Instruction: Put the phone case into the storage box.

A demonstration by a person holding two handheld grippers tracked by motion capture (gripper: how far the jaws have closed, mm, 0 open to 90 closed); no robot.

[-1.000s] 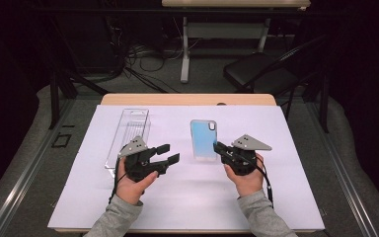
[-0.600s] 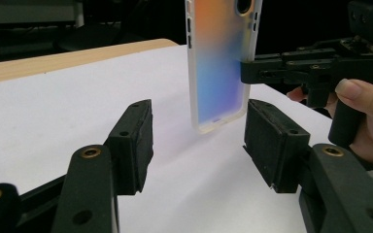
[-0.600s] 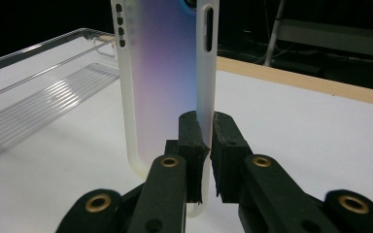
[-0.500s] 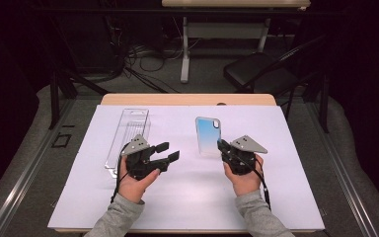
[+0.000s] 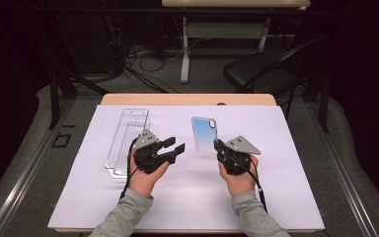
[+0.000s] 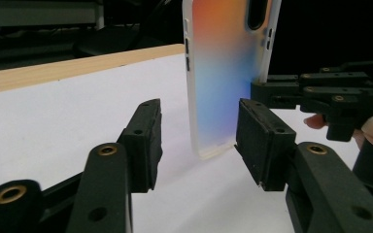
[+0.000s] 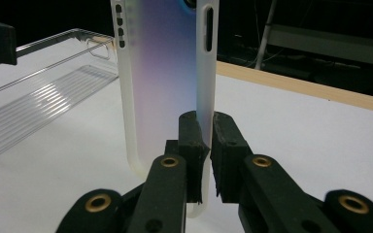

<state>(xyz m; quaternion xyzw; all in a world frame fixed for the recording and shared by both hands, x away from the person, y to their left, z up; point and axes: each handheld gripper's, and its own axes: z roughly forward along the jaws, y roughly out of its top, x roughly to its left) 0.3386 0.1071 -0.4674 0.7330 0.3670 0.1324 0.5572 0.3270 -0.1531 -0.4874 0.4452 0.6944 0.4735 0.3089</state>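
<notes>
- Phone case (image 5: 205, 136): translucent, tinted orange to blue, frosted white rim. It is held standing on end near the middle of the white sheet (image 5: 276, 197), its lower end just above or on the sheet; contact cannot be told.
- In the right gripper view the case (image 7: 162, 77) is seen upright, with one long side rim pinched between the two black jaws close to its lower corner.
- Right gripper (image 5: 220, 147): jaws are closed on that side rim of the case; the gripper is held in a hand (image 5: 238, 177) just to the near right of the case.
- Left gripper (image 5: 176, 146): jaws are spread apart, nothing between them. It is found to the left of the case, near but apart from it, and is pointed toward it.
- In the left gripper view the case (image 6: 228, 73) is framed between the open jaws, farther off; the right gripper (image 6: 262, 92) is seen at its far edge.
- Clear plastic tray (image 5: 128, 140): laid flat on the sheet, well to the left of the case, beyond the left gripper.
- Wooden table edge (image 5: 187, 99) is seen behind the case.
</notes>
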